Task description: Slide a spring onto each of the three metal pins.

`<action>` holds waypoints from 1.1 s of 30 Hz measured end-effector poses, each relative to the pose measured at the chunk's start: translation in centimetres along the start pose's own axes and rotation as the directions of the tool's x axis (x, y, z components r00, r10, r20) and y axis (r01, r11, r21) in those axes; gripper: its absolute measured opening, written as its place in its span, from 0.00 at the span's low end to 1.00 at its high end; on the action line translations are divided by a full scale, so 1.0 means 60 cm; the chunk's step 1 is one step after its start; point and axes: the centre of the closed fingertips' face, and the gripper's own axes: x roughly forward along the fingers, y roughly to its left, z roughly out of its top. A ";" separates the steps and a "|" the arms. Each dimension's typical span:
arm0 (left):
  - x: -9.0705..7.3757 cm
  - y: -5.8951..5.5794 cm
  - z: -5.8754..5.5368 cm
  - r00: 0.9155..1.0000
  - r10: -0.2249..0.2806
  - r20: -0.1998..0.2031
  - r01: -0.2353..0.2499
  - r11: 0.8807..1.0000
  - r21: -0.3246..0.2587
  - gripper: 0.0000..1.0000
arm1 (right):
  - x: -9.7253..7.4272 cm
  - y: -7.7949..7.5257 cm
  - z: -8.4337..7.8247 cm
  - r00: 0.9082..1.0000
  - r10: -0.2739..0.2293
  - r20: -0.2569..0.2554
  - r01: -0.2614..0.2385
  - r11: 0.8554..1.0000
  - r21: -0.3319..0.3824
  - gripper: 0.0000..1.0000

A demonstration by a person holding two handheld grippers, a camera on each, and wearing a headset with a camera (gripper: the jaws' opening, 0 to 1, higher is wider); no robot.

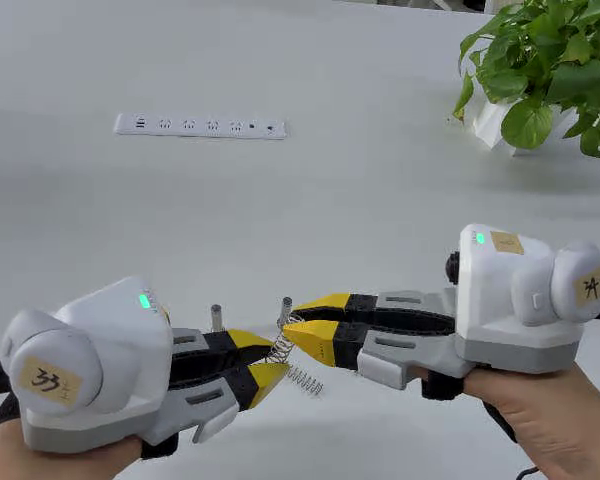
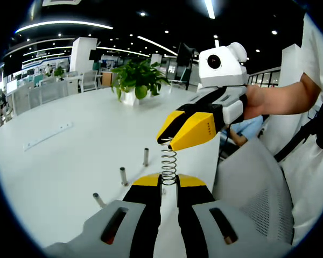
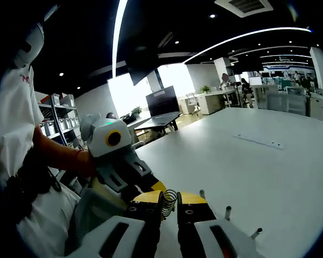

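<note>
A small steel spring point(image 1: 280, 347) spans between my two grippers just above the white table. My left gripper point(image 1: 267, 357) is shut on its lower end, and in the left gripper view the spring point(image 2: 168, 164) rises from the jaws point(image 2: 168, 180). My right gripper point(image 1: 292, 324) comes in from the right and is shut on the other end; its yellow tips point(image 2: 172, 141) pinch the top coil. The right gripper view looks at the spring point(image 3: 169, 199) end-on. A second spring point(image 1: 303, 381) lies on the table. Upright metal pins stand nearby point(image 1: 217, 317) point(image 1: 286, 309); three pins point(image 2: 145, 156) point(image 2: 123, 176) point(image 2: 98, 200) are bare.
A white power strip point(image 1: 200, 126) lies further back on the table point(image 1: 360, 180). A potted green plant point(image 1: 545, 70) stands at the far right. A grey mesh chair point(image 2: 258, 188) and the person's body are at the table's near edge.
</note>
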 end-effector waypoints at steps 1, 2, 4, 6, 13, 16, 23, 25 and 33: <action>0.000 0.000 -0.001 1.000 -0.001 -0.001 0.001 1.000 0.001 0.07 | 0.001 0.001 -0.001 1.000 0.002 -0.010 -0.002 1.000 -0.013 0.06; 0.000 0.000 -0.001 1.000 -0.001 -0.002 0.001 1.000 0.001 0.07 | 0.002 0.002 -0.001 1.000 0.003 -0.016 -0.003 1.000 -0.022 0.06; -0.001 -0.001 -0.003 1.000 -0.003 -0.004 0.003 1.000 0.004 0.07 | 0.003 0.003 -0.003 1.000 0.005 -0.031 -0.006 0.999 -0.040 0.06; 0.000 -0.002 -0.004 1.000 -0.005 -0.006 0.005 1.000 0.006 0.07 | 0.004 0.003 -0.003 0.999 0.007 -0.040 -0.009 0.999 -0.050 0.06; 0.002 -0.003 -0.004 1.000 -0.010 -0.008 0.010 1.000 0.012 0.07 | 0.005 0.002 -0.003 0.998 0.013 -0.068 -0.018 0.997 -0.074 0.06; 0.004 -0.003 -0.003 1.000 -0.011 -0.010 0.011 1.000 0.015 0.07 | 0.005 0.002 -0.003 0.997 0.018 -0.078 -0.024 0.996 -0.080 0.06; 0.007 -0.004 -0.004 1.000 -0.016 -0.009 0.017 1.000 0.018 0.07 | 0.006 0.004 -0.005 0.994 0.017 -0.106 -0.029 0.993 -0.112 0.06; 0.007 -0.004 -0.004 1.000 -0.018 -0.007 0.018 1.000 0.016 0.07 | 0.007 0.004 -0.006 0.994 0.017 -0.112 -0.031 0.992 -0.119 0.06; 0.006 -0.003 -0.008 1.000 -0.017 0.000 0.017 1.000 0.018 0.07 | 0.009 0.007 -0.010 0.989 0.022 -0.148 -0.045 0.988 -0.150 0.06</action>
